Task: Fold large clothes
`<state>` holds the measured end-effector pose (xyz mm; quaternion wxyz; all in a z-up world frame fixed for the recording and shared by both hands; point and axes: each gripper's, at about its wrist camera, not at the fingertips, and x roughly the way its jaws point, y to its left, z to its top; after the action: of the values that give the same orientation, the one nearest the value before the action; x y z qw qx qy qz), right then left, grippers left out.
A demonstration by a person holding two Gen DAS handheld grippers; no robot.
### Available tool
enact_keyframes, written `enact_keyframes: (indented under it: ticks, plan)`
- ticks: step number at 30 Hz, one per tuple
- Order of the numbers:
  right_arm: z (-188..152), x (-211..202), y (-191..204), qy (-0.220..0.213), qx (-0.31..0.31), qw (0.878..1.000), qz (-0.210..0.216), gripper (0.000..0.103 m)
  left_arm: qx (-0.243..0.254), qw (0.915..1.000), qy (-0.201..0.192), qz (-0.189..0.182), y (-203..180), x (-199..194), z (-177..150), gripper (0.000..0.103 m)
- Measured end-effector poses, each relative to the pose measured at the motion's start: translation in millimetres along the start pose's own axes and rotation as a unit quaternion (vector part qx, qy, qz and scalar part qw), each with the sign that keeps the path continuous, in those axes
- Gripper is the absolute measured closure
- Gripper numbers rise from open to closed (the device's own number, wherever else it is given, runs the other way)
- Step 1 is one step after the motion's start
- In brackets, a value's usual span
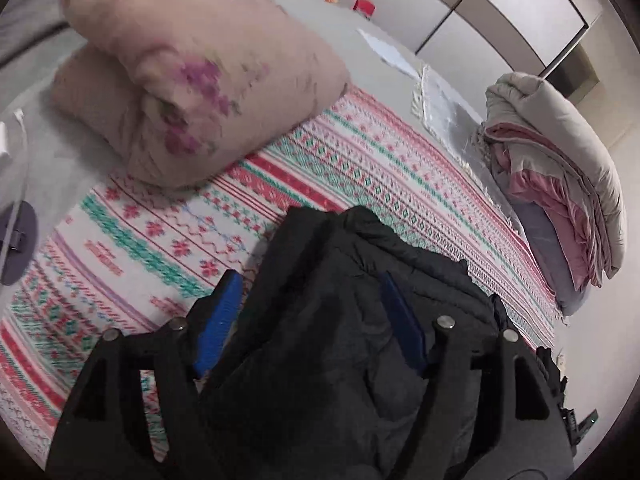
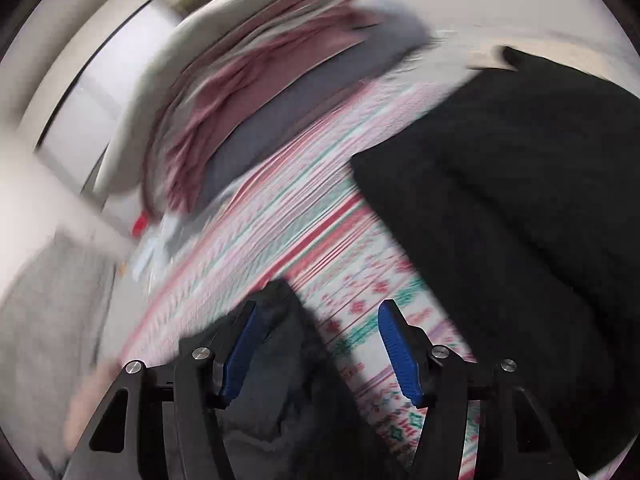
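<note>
Both wrist views overlook patterned blanket (image 1: 280,184) closely.

patterned blanket (image 1: 168,240) lies bare between pink pillows (image 1: 192,80) and folded bedding pile (image 1: 560,184).

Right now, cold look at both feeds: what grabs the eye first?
The black jacket bunched between the left tool's open blue pads, low centre. Under it, the red-and-green patterned blanket across the bed, with a pink floral pillow upper left. The right view is motion-blurred, the right tool open over dark cloth.
</note>
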<state>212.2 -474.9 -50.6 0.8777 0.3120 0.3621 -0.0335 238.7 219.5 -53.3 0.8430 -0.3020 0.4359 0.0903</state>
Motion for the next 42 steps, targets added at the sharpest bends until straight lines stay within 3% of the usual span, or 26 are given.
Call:
enact_keyframes:
  ticks: [2, 4, 5, 6, 7, 8, 11, 16, 24, 30, 31, 33, 34, 35, 36, 37, 40, 42]
  plan:
    - [-1.1, 12.2, 16.1, 0.021, -0.037, 0.999, 0.020, 0.042, -0.002, 0.9999, 0.012, 0.000, -5.1, 11.0, 1.7, 0.031]
    - [-3.9, 22.3, 26.9, 0.019, -0.065, 0.998, 0.001, 0.042, 0.001, 0.9999, 0.011, 0.007, -10.7, 17.5, 0.3, 0.032]
    - [-4.3, 31.0, 31.9, 0.019, -0.080, 0.996, -0.022, 0.043, 0.013, 0.9998, 0.007, 0.015, -14.8, 21.5, -1.4, 0.043]
    - [-4.4, 40.4, 35.3, 0.023, -0.090, 0.995, -0.038, 0.054, 0.027, 0.9993, 0.007, 0.024, -20.7, 24.3, -1.8, 0.054]
    - [-3.8, 45.9, 36.6, 0.027, -0.092, 0.994, -0.046, 0.066, 0.040, 0.9985, 0.011, 0.037, -26.0, 27.8, -3.2, 0.077]
    - [-4.4, 51.1, 37.4, 0.030, -0.091, 0.994, -0.053, 0.086, 0.051, 0.9974, 0.014, 0.049, -30.9, 31.7, -4.7, 0.087]
    - [-1.3, 64.4, 42.4, 0.019, -0.081, 0.995, -0.056, 0.093, 0.059, 0.9960, 0.000, 0.067, -36.4, 37.3, -1.6, 0.094]
    - [9.6, 81.7, 50.4, -0.004, -0.079, 0.993, -0.091, 0.095, 0.062, 0.9950, -0.036, 0.071, -44.7, 40.4, 11.5, 0.096]
    - [15.4, 120.0, 45.8, 0.009, -0.074, 0.989, -0.129, 0.095, 0.097, 0.9889, -0.034, 0.107, -61.0, 77.8, 15.8, 0.094]
    - [14.7, 121.7, 35.5, 0.020, -0.055, 0.991, -0.123, 0.086, 0.087, 0.9905, -0.028, 0.102, -54.0, 75.0, 16.0, 0.085]
    - [15.3, 119.7, 35.6, 0.021, -0.053, 0.991, -0.121, 0.084, 0.081, 0.9913, -0.027, 0.100, -52.0, 71.6, 17.6, 0.079]
    - [18.2, 107.9, 37.0, 0.021, -0.046, 0.993, -0.107, 0.076, 0.064, 0.9931, -0.029, 0.094, -48.6, 60.7, 21.0, 0.059]
    - [19.6, 101.6, 38.1, 0.018, -0.041, 0.994, -0.099, 0.072, 0.050, 0.9946, -0.038, 0.082, -46.2, 49.3, 23.0, 0.043]
    - [21.7, 89.5, 39.9, 0.010, -0.031, 0.996, -0.088, 0.058, 0.042, 0.9953, -0.049, 0.073, -44.6, 40.9, 23.6, 0.037]
    - [22.7, 78.2, 41.9, -0.002, -0.025, 0.997, -0.079, 0.040, 0.031, 0.9954, -0.068, 0.061, -43.5, 25.7, 24.3, 0.037]
    - [22.8, 61.6, 45.6, -0.023, -0.022, 0.997, -0.074, 0.034, 0.028, 0.9946, -0.082, 0.057, -44.8, 12.9, 23.9, 0.037]
    - [13.1, 18.7, 62.4, -0.069, -0.045, 0.993, -0.083, 0.027, 0.049, 0.9911, -0.109, 0.057, -58.4, -15.6, 12.9, 0.035]
    - [-4.5, 2.9, 75.4, -0.061, -0.065, 0.994, -0.069, 0.024, 0.080, 0.9898, -0.111, 0.040, -77.1, -27.2, -8.5, 0.032]
